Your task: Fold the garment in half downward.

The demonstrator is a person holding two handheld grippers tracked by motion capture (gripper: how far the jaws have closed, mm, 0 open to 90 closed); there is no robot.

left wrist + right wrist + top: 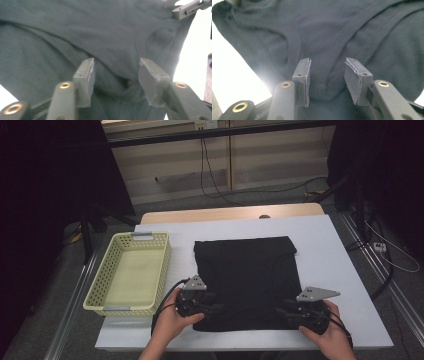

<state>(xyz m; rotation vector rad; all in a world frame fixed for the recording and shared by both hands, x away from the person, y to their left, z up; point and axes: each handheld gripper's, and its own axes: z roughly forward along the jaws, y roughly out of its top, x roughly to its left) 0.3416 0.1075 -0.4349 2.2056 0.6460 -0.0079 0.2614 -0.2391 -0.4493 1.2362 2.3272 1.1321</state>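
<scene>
Black folded cloth garment [244,282] lies flat mid-table, right of the pale yellow perforated plastic basket [131,272]. Both tools sit at its near hem with jaws spread, fabric between them: left gripper [116,75], right gripper [327,75]. Best to pinch both corners evenly, then lift together. White tabletop [325,250]; dim room, cables on the floor beyond.

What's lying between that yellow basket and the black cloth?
Nothing: in the high view, bare white table separates the basket from the black cloth.
</scene>
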